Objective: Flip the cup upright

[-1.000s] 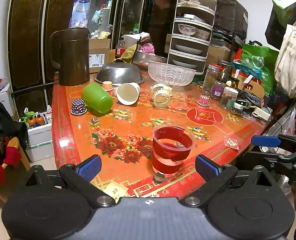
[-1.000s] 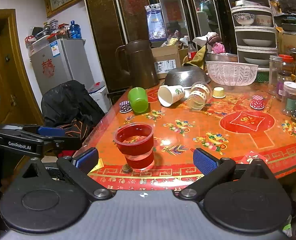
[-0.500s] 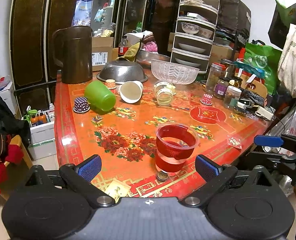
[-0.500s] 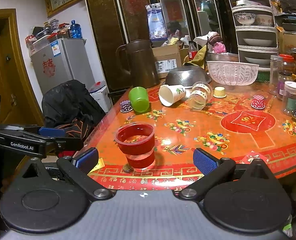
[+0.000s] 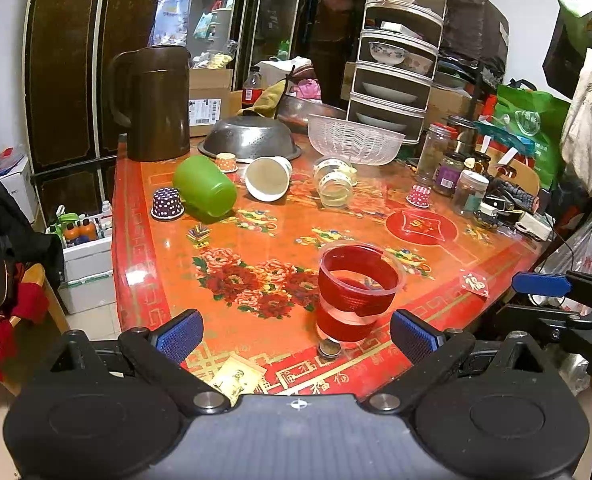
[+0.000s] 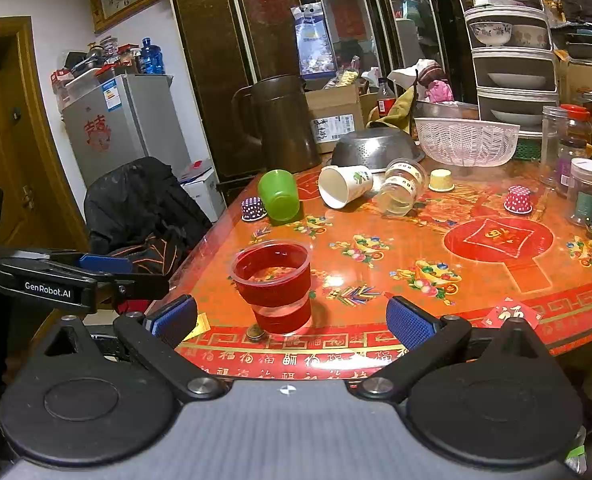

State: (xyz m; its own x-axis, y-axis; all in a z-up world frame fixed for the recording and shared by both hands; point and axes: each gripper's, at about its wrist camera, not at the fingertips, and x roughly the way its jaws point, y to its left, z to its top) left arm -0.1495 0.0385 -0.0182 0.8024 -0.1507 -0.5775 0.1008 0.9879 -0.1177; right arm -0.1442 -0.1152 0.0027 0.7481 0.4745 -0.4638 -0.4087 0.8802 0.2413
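Observation:
A clear plastic cup with a red band [image 5: 356,292] stands upright near the table's front edge; it also shows in the right wrist view [image 6: 274,286]. Three cups lie on their sides further back: a green one [image 5: 204,184] [image 6: 279,195], a white paper one [image 5: 267,178] [image 6: 344,185] and a clear one [image 5: 334,184] [image 6: 400,192]. My left gripper [image 5: 296,334] is open and empty, just short of the red-banded cup. My right gripper [image 6: 290,320] is open and empty, before the same cup. Each gripper shows in the other's view [image 5: 552,292] [image 6: 76,276].
A coin [image 5: 329,347] lies by the red-banded cup's base. A brown jug [image 5: 154,102], an upturned metal colander [image 5: 250,138], a white basket [image 5: 354,140], jars [image 5: 454,168] and small foil capsules [image 5: 167,203] crowd the back of the red floral table [image 5: 256,264].
The left gripper has drifted slightly, so the table scene shifts a little right and down in its view. The right view is almost unchanged. Both grippers stay open.

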